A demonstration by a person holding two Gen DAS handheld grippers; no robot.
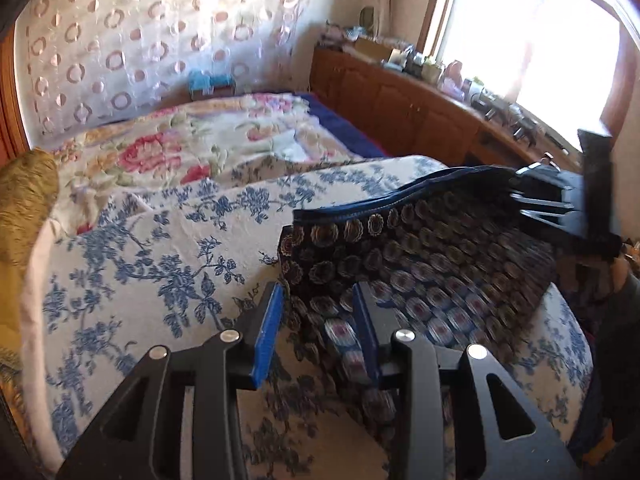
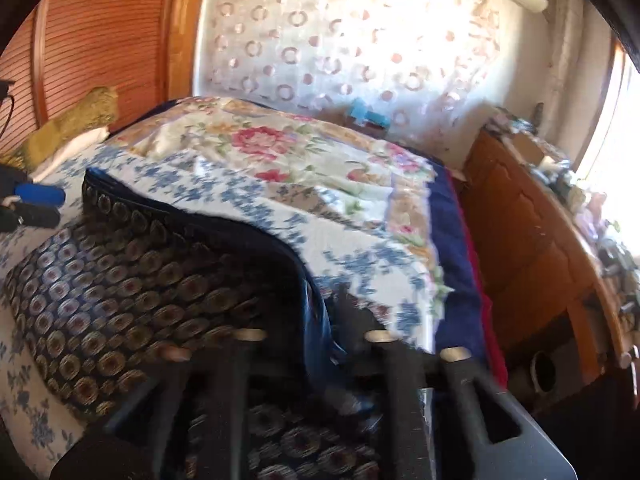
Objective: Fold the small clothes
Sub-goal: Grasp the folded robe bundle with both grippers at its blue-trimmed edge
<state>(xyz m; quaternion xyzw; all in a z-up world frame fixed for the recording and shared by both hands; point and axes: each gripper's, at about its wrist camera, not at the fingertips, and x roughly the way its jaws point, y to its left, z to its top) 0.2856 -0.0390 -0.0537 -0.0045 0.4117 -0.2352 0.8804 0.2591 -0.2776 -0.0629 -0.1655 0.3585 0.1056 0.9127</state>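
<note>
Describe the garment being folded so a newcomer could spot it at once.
Start at the bed under its white spread with blue flower sprigs. On the near part lies the dark garment, navy-edged along its far side. Its rows of small round medallions set it apart from the pink-rose quilt behind.

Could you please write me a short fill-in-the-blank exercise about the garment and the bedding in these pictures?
1. The dark garment printed with round medallions lies on a white bedspread printed with ____ flowers.
2. The left gripper has pads coloured ____.
3. Beyond the bedspread lies a quilt with large ____ roses.
4. The cabinet under the window is made of ____.

Missing words: blue; blue; pink; wood
</note>
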